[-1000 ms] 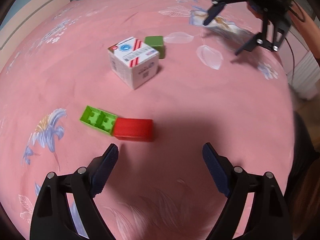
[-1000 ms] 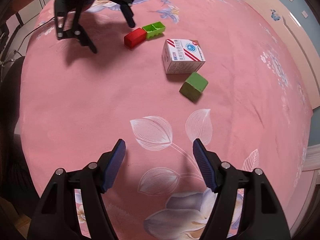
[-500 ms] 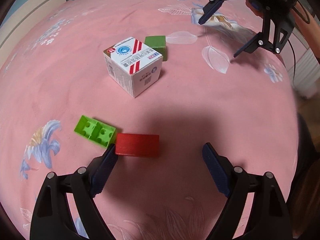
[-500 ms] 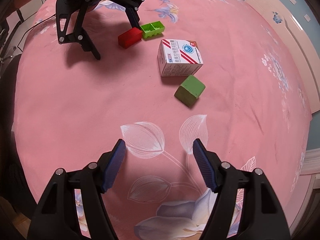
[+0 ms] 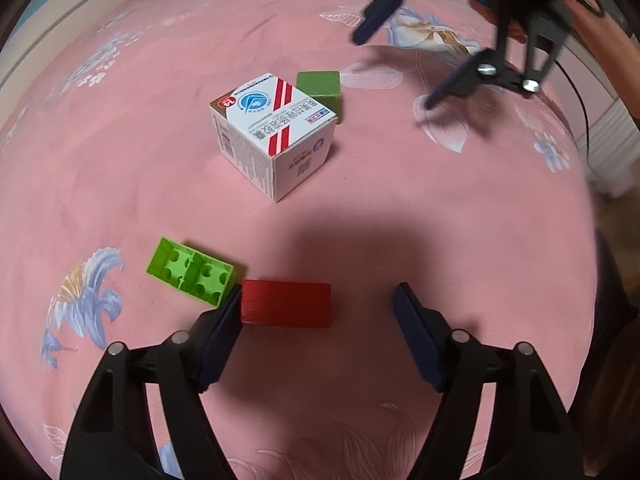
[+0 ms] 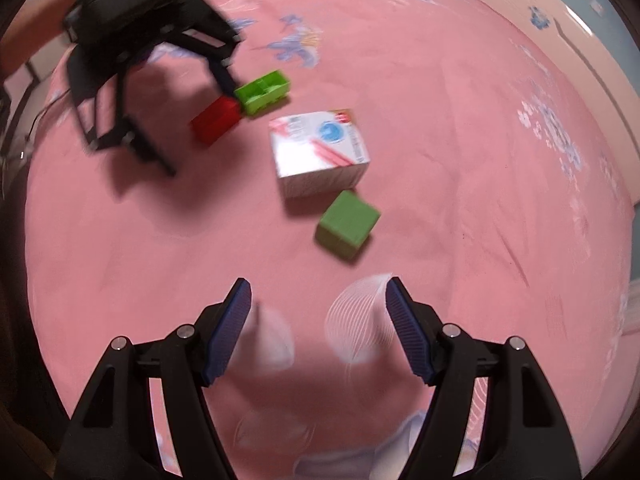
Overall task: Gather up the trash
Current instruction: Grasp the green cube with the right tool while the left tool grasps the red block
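Four things lie on the pink floral bedspread (image 5: 460,216): a red block (image 5: 286,303), a bright green brick (image 5: 191,271) lying hollow side up just beside it, a white medicine box (image 5: 276,136) and a dark green cube (image 5: 320,90) tucked against the box's far side. Over the last second the left tongs (image 5: 318,316) have dropped in toward the red block, which a moment ago sat well ahead of the tips and now sits between the spread fingers, its left end touching the left pad (image 5: 224,332) while the right pad stands clear of it (so the jaws are wide open and grip nothing yet). My reading is that the block is the piece of trash chosen first, and that a squeeze would catch it, though the green brick so close by could be nudged. Meanwhile the right tongs (image 6: 318,300) have swung nearer the green cube and the box, their view smeared by motion; they too are open and empty, hovering over a printed leaf with the cube just ahead. No bin shows in either view.
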A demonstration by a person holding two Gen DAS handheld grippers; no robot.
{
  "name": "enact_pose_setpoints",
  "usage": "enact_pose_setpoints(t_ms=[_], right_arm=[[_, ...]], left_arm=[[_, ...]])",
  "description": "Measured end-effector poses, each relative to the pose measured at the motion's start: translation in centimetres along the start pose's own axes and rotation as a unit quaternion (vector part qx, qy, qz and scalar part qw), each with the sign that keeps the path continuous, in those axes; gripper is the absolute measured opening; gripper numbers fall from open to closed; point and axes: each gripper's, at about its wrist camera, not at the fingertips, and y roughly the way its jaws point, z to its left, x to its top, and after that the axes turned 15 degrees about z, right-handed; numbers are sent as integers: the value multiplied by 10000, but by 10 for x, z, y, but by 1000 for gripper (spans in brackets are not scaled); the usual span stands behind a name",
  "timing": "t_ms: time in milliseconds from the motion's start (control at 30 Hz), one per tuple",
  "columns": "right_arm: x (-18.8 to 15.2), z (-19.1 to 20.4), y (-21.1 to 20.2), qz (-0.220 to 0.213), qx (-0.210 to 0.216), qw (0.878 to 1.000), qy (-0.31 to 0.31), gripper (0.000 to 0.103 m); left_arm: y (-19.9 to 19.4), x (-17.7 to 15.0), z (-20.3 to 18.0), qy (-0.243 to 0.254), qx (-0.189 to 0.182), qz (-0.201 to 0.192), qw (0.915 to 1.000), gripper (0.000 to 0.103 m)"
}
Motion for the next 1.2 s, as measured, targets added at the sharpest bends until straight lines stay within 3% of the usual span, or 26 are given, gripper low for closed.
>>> enact_pose_setpoints(t_ms=[333, 500, 733, 1200], right_arm=[[37, -14, 25, -3, 292, 9993, 240, 68], [45, -20, 29, 51, 418, 9987, 282, 52], [43, -20, 34, 145, 429, 9987, 252, 41], [33, -9, 29, 168, 423, 9990, 45, 41]], left_arm=[[0, 3, 5, -11, -36, 107, 9999, 58], [-1, 3, 8, -35, -43, 138, 9999, 53], [-1, 1, 13, -91, -29, 133, 9999, 42], [-3, 0, 15, -33, 73, 125, 9999, 41]])
